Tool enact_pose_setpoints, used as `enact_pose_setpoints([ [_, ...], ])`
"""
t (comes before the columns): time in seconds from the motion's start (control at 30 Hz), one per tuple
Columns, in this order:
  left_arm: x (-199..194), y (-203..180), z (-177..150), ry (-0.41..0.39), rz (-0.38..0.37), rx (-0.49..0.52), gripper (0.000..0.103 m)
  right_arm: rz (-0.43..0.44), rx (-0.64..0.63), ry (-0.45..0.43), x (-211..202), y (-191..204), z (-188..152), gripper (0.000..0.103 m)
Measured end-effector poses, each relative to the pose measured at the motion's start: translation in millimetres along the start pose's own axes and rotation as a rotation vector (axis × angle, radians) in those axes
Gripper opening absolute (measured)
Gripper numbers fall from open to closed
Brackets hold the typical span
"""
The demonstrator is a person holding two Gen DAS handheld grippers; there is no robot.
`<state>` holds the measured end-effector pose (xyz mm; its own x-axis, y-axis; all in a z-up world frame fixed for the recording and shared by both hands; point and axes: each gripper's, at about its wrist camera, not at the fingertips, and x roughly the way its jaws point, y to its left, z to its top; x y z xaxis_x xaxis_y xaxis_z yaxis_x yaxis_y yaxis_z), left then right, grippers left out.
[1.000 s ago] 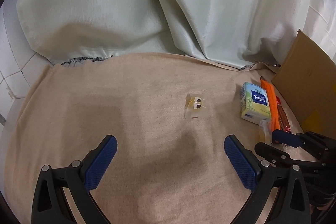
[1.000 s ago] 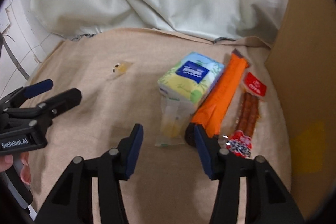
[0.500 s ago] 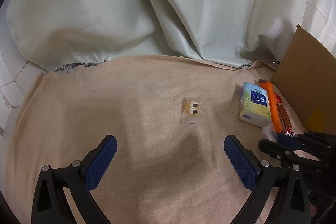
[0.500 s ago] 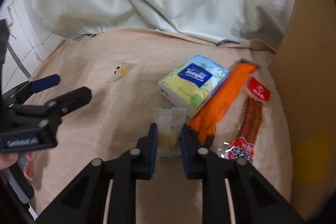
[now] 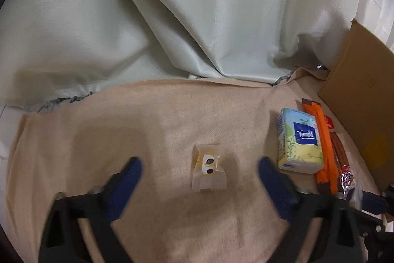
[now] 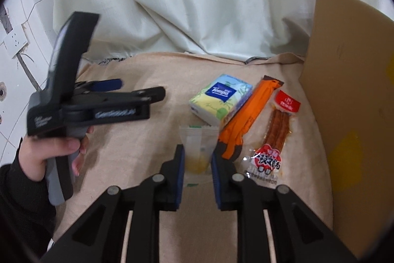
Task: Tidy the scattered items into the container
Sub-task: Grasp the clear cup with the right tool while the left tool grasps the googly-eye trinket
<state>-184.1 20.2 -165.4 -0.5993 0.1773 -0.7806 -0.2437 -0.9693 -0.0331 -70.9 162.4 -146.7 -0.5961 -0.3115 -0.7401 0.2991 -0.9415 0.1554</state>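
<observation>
My right gripper [image 6: 197,162] is shut on a clear packet with a yellow sweet [image 6: 199,152], held just above the beige cloth. My left gripper [image 5: 199,169] is open, its blue pads either side of a small clear packet with googly eyes [image 5: 208,170] that lies on the cloth. A Tempo tissue pack [image 5: 299,143], an orange wrapper [image 5: 323,142] and a red sausage packet [image 6: 275,137] lie beside the cardboard box wall [image 6: 349,115] on the right. The tissue pack [image 6: 221,96] and the orange wrapper [image 6: 248,115] also show in the right wrist view.
A pale curtain [image 5: 197,16] hangs behind the cloth-covered table [image 5: 123,120]. A tiled wall with a socket [image 6: 16,42] is at the left. The left gripper body and the hand [image 6: 61,147] holding it sit at left in the right wrist view.
My right gripper closed on the yellow sweet packet and lifted it slightly. My left gripper moved forward until its pads flank the googly-eye packet.
</observation>
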Motion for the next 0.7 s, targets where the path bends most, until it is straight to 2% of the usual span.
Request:
enact_pose_setpoints([
  [0.13,8,-5,0,0.012,-0.016,0.026,0.063,0.002,0.017,-0.001,2,-5,0,0.024],
  [0.2,9,-7,-1,0.007,-0.018,0.035,0.052,0.006,0.021,0.003,4,-6,-1,0.024],
  [0.37,20,-18,-3,0.033,-0.009,0.096,0.044,0.028,0.023,-0.017,1,-6,-1,0.024],
  [0.47,19,-19,-4,0.022,-0.008,0.095,0.026,0.031,0.022,-0.017,-1,-7,0,0.024],
  [0.7,11,-19,-8,0.018,-0.021,0.082,0.024,0.025,0.028,-0.014,-3,-9,-1,0.024],
])
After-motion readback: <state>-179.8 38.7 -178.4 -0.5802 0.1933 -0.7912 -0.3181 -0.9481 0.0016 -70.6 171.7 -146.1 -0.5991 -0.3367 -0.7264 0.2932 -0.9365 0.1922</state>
